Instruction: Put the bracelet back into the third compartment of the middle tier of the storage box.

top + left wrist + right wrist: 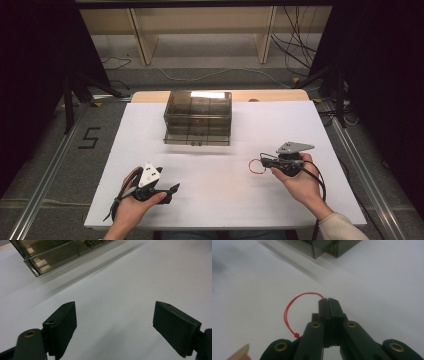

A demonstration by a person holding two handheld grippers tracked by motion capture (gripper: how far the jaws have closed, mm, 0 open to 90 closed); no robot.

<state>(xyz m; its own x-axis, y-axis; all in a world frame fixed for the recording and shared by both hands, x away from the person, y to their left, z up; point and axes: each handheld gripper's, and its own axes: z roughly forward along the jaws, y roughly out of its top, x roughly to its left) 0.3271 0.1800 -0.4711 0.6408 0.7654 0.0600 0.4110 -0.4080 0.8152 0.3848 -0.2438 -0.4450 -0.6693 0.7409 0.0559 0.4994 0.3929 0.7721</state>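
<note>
Right gripper [263, 161] is held over the white table [225, 200], jaws pressed together with a red string loop [294, 307] pinched at the tips. In the right gripper view the loop is seen arcing out from the closed fingertips [329, 305] to their left and curling back toward the gripper body, knot low beside the left linkage. In the high view the red string loop [257, 166] lies just off the tips, on or barely above the table; contact cannot be told.

Left gripper [172, 189] is held low over the near table edge, jaws spread wide, nothing between the pads [62, 323].

Smoky clear drawer box [198, 117] sits well ahead of both sets of fingers, apart from them.
</note>
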